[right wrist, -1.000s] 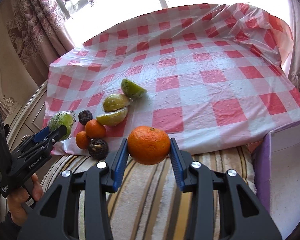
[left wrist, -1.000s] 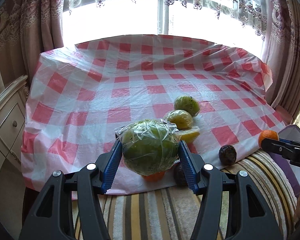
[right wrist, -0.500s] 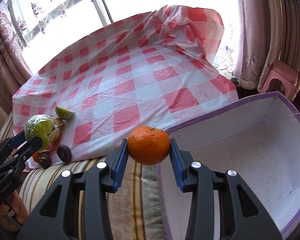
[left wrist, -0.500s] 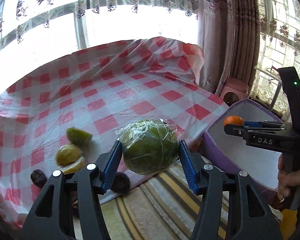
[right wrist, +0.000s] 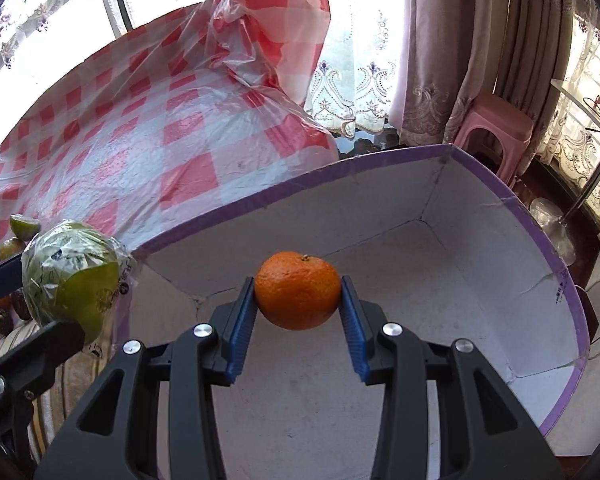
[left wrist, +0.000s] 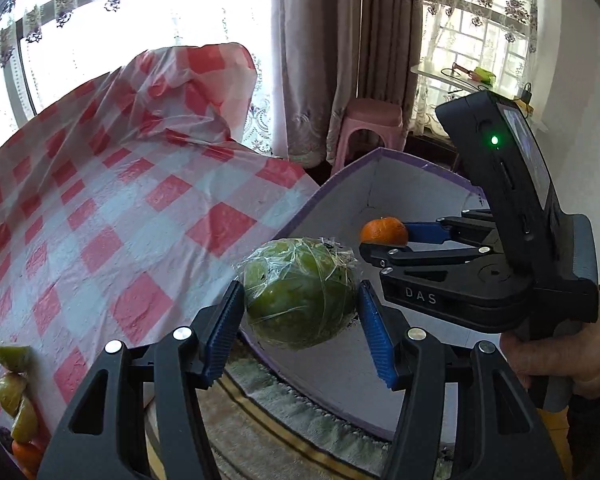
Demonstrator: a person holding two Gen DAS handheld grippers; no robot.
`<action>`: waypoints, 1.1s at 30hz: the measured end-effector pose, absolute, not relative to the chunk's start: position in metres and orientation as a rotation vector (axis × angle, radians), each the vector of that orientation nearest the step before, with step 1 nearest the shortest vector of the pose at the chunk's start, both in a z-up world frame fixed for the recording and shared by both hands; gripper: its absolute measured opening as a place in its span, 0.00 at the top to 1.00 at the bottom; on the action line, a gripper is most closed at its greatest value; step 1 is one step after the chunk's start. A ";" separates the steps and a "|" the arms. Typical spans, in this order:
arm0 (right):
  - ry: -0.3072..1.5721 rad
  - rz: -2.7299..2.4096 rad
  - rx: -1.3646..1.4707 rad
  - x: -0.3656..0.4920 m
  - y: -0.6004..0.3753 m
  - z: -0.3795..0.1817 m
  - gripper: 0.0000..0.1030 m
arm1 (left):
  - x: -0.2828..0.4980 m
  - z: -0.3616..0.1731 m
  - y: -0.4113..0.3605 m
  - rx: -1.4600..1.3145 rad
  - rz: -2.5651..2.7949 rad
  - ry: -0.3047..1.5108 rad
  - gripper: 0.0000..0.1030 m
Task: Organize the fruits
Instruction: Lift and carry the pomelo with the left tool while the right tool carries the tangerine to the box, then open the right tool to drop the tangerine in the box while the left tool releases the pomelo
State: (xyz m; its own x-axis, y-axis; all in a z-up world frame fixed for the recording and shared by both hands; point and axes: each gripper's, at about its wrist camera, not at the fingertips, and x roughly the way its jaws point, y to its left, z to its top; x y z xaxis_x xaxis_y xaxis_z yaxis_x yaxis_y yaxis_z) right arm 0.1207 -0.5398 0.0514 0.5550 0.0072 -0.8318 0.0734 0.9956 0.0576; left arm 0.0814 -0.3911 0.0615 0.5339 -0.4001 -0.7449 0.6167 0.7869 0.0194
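Observation:
My left gripper is shut on a large green fruit wrapped in clear film, held over the near rim of a white box with purple edges. The fruit also shows at the left of the right wrist view. My right gripper is shut on an orange and holds it above the inside of the box. In the left wrist view the right gripper with the orange is to the right, over the box.
Several other fruits lie at the near left edge of the red-and-white checked cloth. A striped mat lies under the box. A pink stool and curtains stand behind the box.
Both grippers have swung to the right with their fruits, from over the fruit pile on the cloth to over the box. The box now fills much of both views.

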 end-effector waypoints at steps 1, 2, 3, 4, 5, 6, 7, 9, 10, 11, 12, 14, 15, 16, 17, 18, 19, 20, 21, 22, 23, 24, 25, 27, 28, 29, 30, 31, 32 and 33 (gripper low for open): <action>0.990 -0.054 0.081 0.123 -0.544 0.049 0.60 | 0.084 0.056 -0.399 0.313 -0.630 0.818 0.46; 0.997 -0.073 0.068 0.125 -0.549 0.048 0.60 | 0.086 0.050 -0.406 0.333 -0.638 0.829 0.46; 1.000 -0.090 0.056 0.126 -0.552 0.047 0.60 | 0.086 0.044 -0.414 0.358 -0.645 0.835 0.46; 1.006 -0.107 0.049 0.128 -0.557 0.045 0.60 | 0.087 0.038 -0.421 0.383 -0.653 0.843 0.46; 1.017 -0.125 0.040 0.131 -0.561 0.042 0.60 | 0.087 0.033 -0.427 0.398 -0.662 0.855 0.46; 1.027 -0.141 0.025 0.133 -0.564 0.040 0.60 | 0.089 0.027 -0.432 0.411 -0.666 0.870 0.46; 1.037 -0.153 0.009 0.136 -0.567 0.037 0.60 | 0.091 0.022 -0.437 0.422 -0.670 0.885 0.46; 1.069 -0.164 -0.020 0.142 -0.570 0.028 0.60 | 0.095 0.011 -0.444 0.438 -0.678 0.913 0.46; 1.085 -0.168 -0.036 0.145 -0.570 0.024 0.60 | 0.097 0.007 -0.446 0.444 -0.676 0.924 0.46; 1.101 -0.171 -0.050 0.147 -0.570 0.019 0.60 | 0.098 0.002 -0.448 0.452 -0.676 0.937 0.46; 1.117 -0.165 -0.058 0.149 -0.571 0.015 0.60 | 0.099 -0.002 -0.449 0.457 -0.678 0.949 0.46; 1.160 -0.152 -0.059 0.154 -0.569 0.007 0.60 | 0.101 -0.009 -0.453 0.478 -0.678 0.966 0.46; 1.174 -0.148 -0.066 0.157 -0.568 0.004 0.60 | 0.101 -0.014 -0.456 0.493 -0.675 0.978 0.46; 1.187 -0.142 -0.072 0.159 -0.566 0.001 0.59 | 0.102 -0.019 -0.458 0.508 -0.671 0.989 0.46; 1.199 -0.139 -0.079 0.161 -0.564 -0.002 0.59 | 0.102 -0.024 -0.459 0.521 -0.665 1.000 0.46; 1.213 -0.138 -0.088 0.163 -0.562 -0.005 0.59 | 0.102 -0.029 -0.460 0.531 -0.656 1.011 0.46; 1.226 -0.134 -0.090 0.165 -0.561 -0.009 0.59 | 0.104 -0.031 -0.460 0.531 -0.648 1.018 0.46; 1.242 -0.131 -0.102 0.166 -0.559 -0.012 0.59 | 0.105 -0.030 -0.459 0.526 -0.647 1.014 0.46; 1.257 -0.125 -0.114 0.166 -0.558 -0.017 0.59 | 0.104 -0.030 -0.459 0.532 -0.638 1.007 0.46; 1.270 -0.117 -0.118 0.167 -0.557 -0.019 0.59 | 0.104 -0.031 -0.459 0.539 -0.625 1.006 0.46; 1.281 -0.111 -0.124 0.167 -0.555 -0.022 0.59 | 0.104 -0.032 -0.459 0.542 -0.620 1.010 0.46; 1.289 -0.109 -0.129 0.168 -0.553 -0.025 0.59 | 0.104 -0.032 -0.459 0.541 -0.623 1.015 0.46; 1.295 -0.108 -0.131 0.169 -0.553 -0.026 0.59 | 0.104 -0.032 -0.458 0.538 -0.623 1.016 0.46; 1.294 -0.109 -0.135 0.169 -0.552 -0.027 0.55 | 0.105 -0.033 -0.456 0.535 -0.615 1.015 0.46; 1.293 -0.110 -0.138 0.170 -0.551 -0.028 0.52 | 0.106 -0.033 -0.457 0.534 -0.618 1.018 0.46; 1.297 -0.108 -0.142 0.169 -0.549 -0.028 0.50 | 0.106 -0.033 -0.457 0.534 -0.623 1.021 0.46; 1.301 -0.106 -0.148 0.168 -0.549 -0.029 0.50 | 0.105 -0.033 -0.457 0.536 -0.622 1.023 0.46; 1.302 -0.107 -0.150 0.168 -0.548 -0.029 0.50 | 0.106 -0.033 -0.459 0.534 -0.622 1.025 0.46; 1.301 -0.106 -0.148 0.168 -0.548 -0.029 0.50 | 0.105 -0.033 -0.459 0.532 -0.623 1.029 0.46; 1.302 -0.105 -0.146 0.169 -0.548 -0.029 0.50 | 0.106 -0.034 -0.459 0.530 -0.624 1.035 0.46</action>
State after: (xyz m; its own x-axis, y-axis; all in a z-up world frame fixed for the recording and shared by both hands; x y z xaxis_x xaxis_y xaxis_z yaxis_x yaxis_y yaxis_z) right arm 0.1691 -0.5475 -0.0290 0.2631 -0.1595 -0.9515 -0.0043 0.9860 -0.1665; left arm 0.1064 -0.4589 -0.0337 0.3697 -0.2216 -0.9023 0.6946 0.7109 0.1100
